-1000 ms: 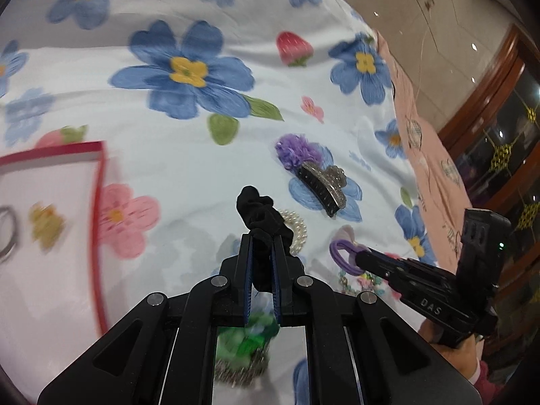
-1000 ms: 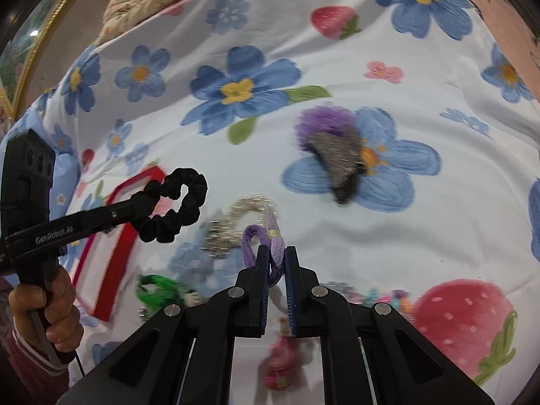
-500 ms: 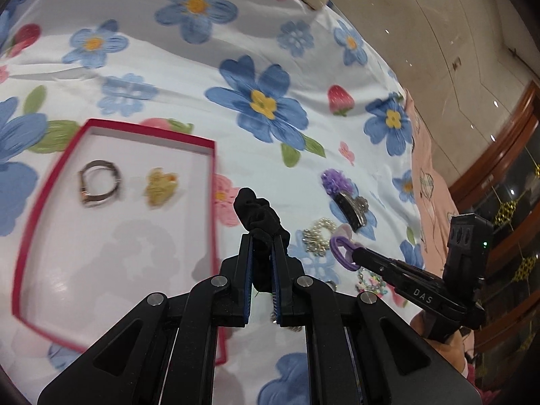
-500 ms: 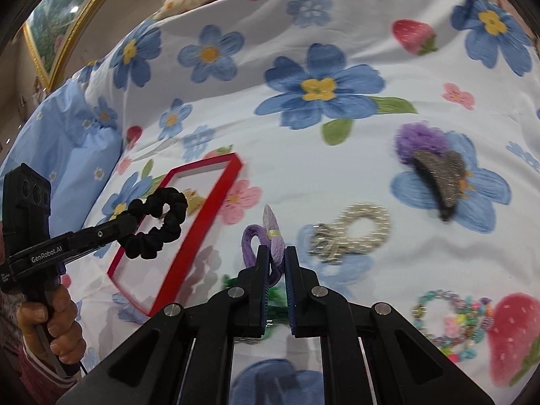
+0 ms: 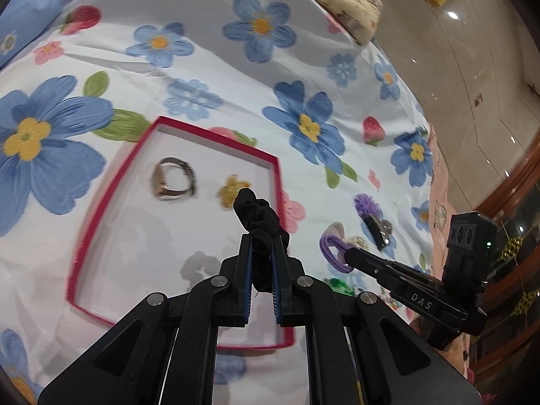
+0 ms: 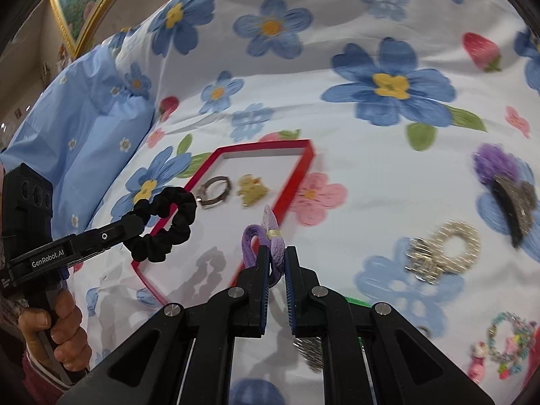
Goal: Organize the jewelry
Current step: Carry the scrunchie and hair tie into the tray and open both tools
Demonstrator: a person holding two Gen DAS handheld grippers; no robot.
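Observation:
My left gripper is shut on a black scrunchie and holds it above the red-rimmed white tray; it also shows in the right wrist view with the scrunchie. My right gripper is shut on a purple hair tie, just right of the tray's rim; it shows in the left wrist view. In the tray lie a silver ring and a yellow clip.
On the flowered sheet to the right lie a purple-and-grey claw clip, a pearl hair ring, a bead bracelet and a green item. A blue pillow lies at the far left. The bed edge and floor are at the right.
Both grippers have moved left toward the tray with their items held. The tray now lies under the left gripper and closer to the right one.

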